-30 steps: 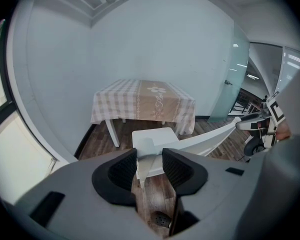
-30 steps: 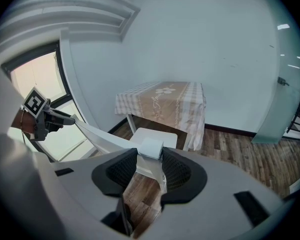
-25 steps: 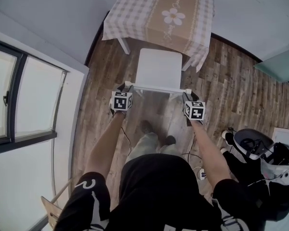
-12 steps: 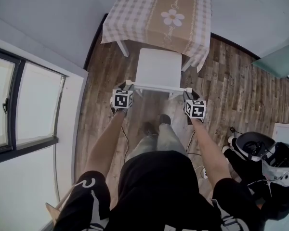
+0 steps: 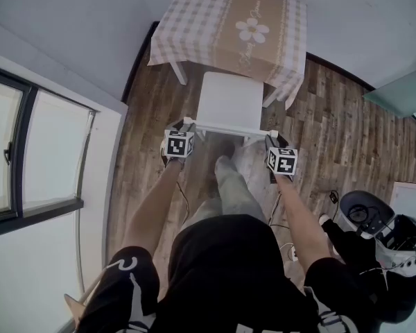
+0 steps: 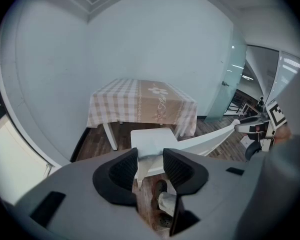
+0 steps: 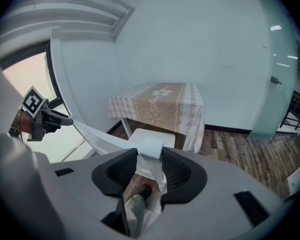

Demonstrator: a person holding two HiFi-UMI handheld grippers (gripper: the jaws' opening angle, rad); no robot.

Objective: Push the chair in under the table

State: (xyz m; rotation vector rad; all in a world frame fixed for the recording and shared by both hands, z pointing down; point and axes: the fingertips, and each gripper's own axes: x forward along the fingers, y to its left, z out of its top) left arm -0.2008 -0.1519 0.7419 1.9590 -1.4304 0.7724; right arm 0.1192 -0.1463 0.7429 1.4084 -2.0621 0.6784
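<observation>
Our leg: our leg [image 5: 230,179] stands on the wood floor [image 5: 326,130], just behind the chair [image 5: 229,101] and between our two arms.
Left gripper: the left gripper [image 5: 186,124] is clamped on the left end of the chair's top rail, and the white corner fills the gap between its pads.
Right gripper: the right gripper [image 5: 270,137] grips the right end the same way.
Chair: it lies straight ahead of both grippers. The rail runs left to right, and neither hand is nearer.
Push: we judge it goes straight away from us, toward the table [image 5: 229,26].
Progress: the seat's far edge meets the cloth's hem, and most of the seat is out.
In the way: the left table leg [image 5: 179,70] and right table leg [image 5: 270,97] flank the seat, so we must keep it square.
Aside: the window [image 5: 28,144] on the left and the bags [image 5: 374,227] at near right are well apart from the chair.
</observation>
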